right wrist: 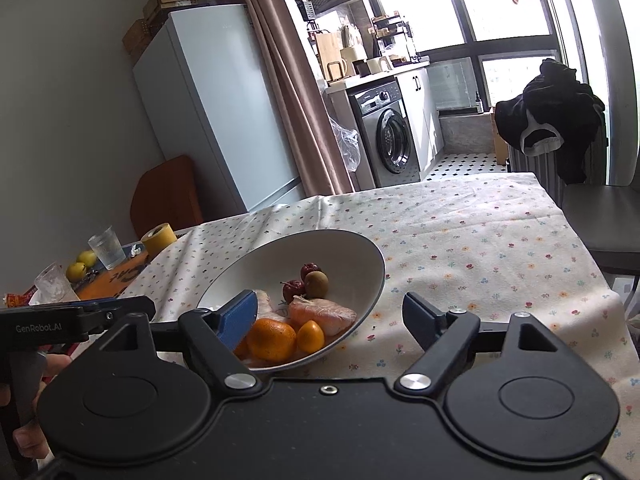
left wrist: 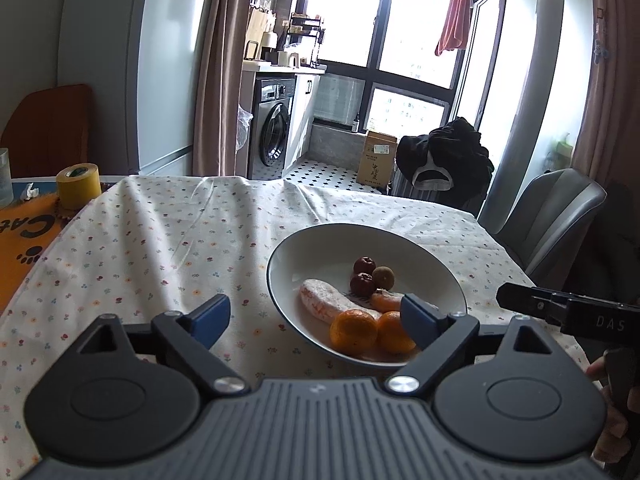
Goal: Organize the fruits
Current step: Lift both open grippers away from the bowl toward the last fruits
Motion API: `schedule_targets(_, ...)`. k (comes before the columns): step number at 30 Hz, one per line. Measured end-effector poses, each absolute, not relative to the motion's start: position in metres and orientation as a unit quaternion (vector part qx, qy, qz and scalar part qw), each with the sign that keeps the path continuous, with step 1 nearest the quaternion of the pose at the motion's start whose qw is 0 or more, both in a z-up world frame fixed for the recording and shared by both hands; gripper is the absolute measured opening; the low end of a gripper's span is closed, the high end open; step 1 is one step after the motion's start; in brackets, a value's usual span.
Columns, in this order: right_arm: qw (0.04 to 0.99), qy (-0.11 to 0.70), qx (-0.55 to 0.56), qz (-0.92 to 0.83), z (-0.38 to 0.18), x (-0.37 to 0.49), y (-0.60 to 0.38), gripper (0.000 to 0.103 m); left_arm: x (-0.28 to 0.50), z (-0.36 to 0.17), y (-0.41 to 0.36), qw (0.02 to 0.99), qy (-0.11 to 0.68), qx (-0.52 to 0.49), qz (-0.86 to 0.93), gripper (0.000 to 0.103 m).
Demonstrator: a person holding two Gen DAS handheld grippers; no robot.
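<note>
Two hand-held grippers hover low over a dining table, both with fingers spread wide and nothing between them. The left gripper (left wrist: 316, 318) sits at the near-left rim of a white bowl (left wrist: 288, 256), one blue pad over the cloth, the other over the bowl's near edge; the right gripper (right wrist: 330, 320) flanks the same bowl from the other side, its left pad above the fruit.

Inside the bowl, nearest the cameras, lie two oranges (left wrist: 353, 332) side by side, with a smaller orange fruit (right wrist: 310, 336) just beside them. Behind these rest two pale wrapped pieces (left wrist: 326, 303) — then two dark red fruits (left wrist: 363, 266) and a brown round fruit (left wrist: 384, 279), touching one another near the bowl's middle.

The flower-print tablecloth (left wrist: 160, 248) covers most of the table. At its far left stand a roll of yellow tape (left wrist: 79, 185) and a glass (right wrist: 106, 247), with two yellow-green fruits (right wrist: 82, 265) close by — well apart from the bowl.
</note>
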State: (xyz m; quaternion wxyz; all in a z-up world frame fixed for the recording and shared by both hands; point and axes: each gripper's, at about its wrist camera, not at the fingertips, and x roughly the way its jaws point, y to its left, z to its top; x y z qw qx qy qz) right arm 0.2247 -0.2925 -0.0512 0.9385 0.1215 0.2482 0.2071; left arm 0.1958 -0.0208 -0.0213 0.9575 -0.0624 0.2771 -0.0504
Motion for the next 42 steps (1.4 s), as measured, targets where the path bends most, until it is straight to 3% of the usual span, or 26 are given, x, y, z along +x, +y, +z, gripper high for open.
schedule_targets(8,0.941,0.253,0.121,0.191,-0.055,0.205,-0.302,0.091,0.181,-0.023,-0.019,0.958,0.272,-0.077,-0.043,0.097)
schedule_targets(19,0.941,0.250,0.121,0.194,-0.053,0.189,-0.302,0.102,0.165,-0.029,-0.017,0.957,0.274,-0.086,-0.053,0.097)
schedule_targets(33,0.936,0.266,0.120,0.197,-0.061,0.178,-0.299,0.102,0.156,-0.038,-0.021,0.957,0.272,-0.083,-0.060,0.097)
schedule_targets(42,0.930,0.281,0.115,0.206,-0.070,0.181,-0.293,0.087,0.156,-0.050,-0.024,0.956,0.274,-0.082,-0.066,0.095)
